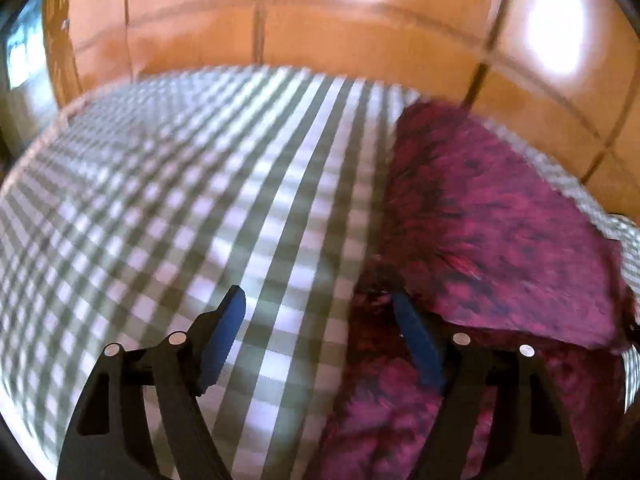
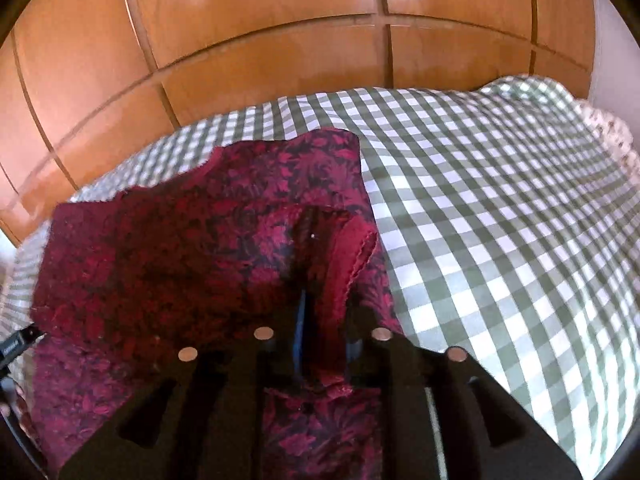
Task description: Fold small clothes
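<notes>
The left wrist view is smeared by motion blur, so the print on the red garment [image 1: 500, 216] cannot be made out there; it reads only as magenta and dark streaks. Its lower and right parts run out of the picture. The left hand-held gripper [image 1: 320, 320] stands spread wide, with bare checked cloth [image 1: 180, 200] showing between its 2 blue pads; the right-hand pad sits against the garment's edge, but whether it touches the fabric cannot be told through the blur.

The right wrist view is sharper. The garment [image 2: 168, 248], dark red with a leafy pattern, lies on the green-and-white checked cloth [image 2: 500, 220], its lower part cut off by the frame and hidden behind the black gripper body. The right hand-held gripper [image 2: 324, 320] has its jaws only slightly parted, with a folded strip of the garment's red hem between the pads; whether the pads press on it is unclear. At the far left edge a small black part [image 2: 16, 346] carries a label too small to read. Wooden panelled doors [image 2: 280, 40] rise behind.
</notes>
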Available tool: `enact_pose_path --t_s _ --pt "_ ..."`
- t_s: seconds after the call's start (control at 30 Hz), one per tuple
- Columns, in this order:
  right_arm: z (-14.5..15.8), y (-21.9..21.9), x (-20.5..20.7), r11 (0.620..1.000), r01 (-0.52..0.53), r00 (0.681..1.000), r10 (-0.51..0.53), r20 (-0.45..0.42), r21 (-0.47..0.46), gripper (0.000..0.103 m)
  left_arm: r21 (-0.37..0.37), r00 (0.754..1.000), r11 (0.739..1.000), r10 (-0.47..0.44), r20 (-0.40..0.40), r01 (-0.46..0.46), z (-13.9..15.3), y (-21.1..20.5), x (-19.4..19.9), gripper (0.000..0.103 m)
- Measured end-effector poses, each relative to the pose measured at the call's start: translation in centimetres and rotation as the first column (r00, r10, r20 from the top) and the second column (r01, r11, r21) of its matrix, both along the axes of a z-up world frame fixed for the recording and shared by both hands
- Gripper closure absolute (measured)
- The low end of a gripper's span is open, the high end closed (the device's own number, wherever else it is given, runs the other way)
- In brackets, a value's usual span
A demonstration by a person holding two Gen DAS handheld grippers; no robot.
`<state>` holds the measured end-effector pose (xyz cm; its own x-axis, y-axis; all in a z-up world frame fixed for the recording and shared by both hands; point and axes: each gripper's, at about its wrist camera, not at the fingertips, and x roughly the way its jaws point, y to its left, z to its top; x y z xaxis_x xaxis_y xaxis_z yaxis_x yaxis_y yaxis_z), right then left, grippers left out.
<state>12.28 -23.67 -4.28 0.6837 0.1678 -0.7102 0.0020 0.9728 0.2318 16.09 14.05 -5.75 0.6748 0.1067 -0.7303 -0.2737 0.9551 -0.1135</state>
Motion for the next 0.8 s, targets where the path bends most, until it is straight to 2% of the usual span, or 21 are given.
enact_pose_path --t_s 0.03,0.07,0.1,0.2,0.3,0.33,0.4,0.47,0.5,0.6,0.73,0.8 --pt "0.5 -0.2 -0.2 1.000 0.010 1.000 -0.010 0.008 -0.009 0.071 0.010 0.998 1.000 -0.024 0.050 0.023 0.9 -0.4 -0.7 0.028" --pt "1.1 -0.3 -0.5 0.999 0.029 0.999 -0.029 0.019 -0.023 0.053 0.019 0.995 0.999 -0.045 0.088 0.043 1.6 -0.7 -1.1 0.028" --pt "1.8 -0.5 -1.1 0.998 0.050 0.998 -0.049 0.041 -0.025 0.048 0.038 0.986 0.996 -0.089 0.141 0.084 2.7 -1.4 -1.5 0.028" --pt "4.2 -0.3 -2.9 0.999 0.051 0.991 -0.050 0.125 -0.008 0.048 0.073 0.957 0.974 -0.224 0.184 0.214 4.1 -3.8 -0.9 0.028" --pt "5.0 1.3 -3.3 1.000 -0.022 0.991 0.022 0.134 -0.002 0.048 0.062 0.933 0.946 -0.324 0.154 0.318 3.6 -5.9 0.6 0.028" --pt "4.9 2.0 -3.1 0.999 -0.042 0.991 0.043 0.125 -0.011 0.048 0.062 0.929 0.936 -0.351 0.114 0.346 2.7 -6.7 1.5 0.028" --pt "4.1 2.9 -2.1 0.998 -0.057 0.994 0.060 0.096 -0.034 0.049 0.058 0.936 0.936 -0.350 0.034 0.348 0.8 -7.2 2.9 0.028" --pt "2.7 3.0 -0.7 0.998 -0.033 0.998 0.035 0.043 -0.047 0.049 0.042 0.939 0.939 -0.343 -0.001 0.343 -0.6 -6.9 3.4 0.027" --pt "1.8 2.7 0.4 1.000 -0.017 1.000 0.017 0.013 -0.024 0.049 0.032 0.939 0.939 -0.343 0.006 0.342 -0.9 -6.7 3.3 0.027" --pt "0.7 2.8 1.7 1.000 -0.006 1.000 0.006 0.003 -0.011 0.046 0.002 0.940 0.940 -0.341 0.010 0.341 -0.8 -6.2 3.4 0.027" --pt "0.1 4.4 1.1 0.993 -0.007 0.998 0.015 0.062 -0.116 0.041 -0.065 0.950 0.948 -0.310 0.049 0.312 0.5 -4.4 2.4 0.029" --pt "-0.2 4.4 0.9 0.993 0.001 0.996 0.009 0.083 -0.116 0.040 -0.087 0.958 0.955 -0.277 0.075 0.283 1.1 -3.5 2.3 0.029"
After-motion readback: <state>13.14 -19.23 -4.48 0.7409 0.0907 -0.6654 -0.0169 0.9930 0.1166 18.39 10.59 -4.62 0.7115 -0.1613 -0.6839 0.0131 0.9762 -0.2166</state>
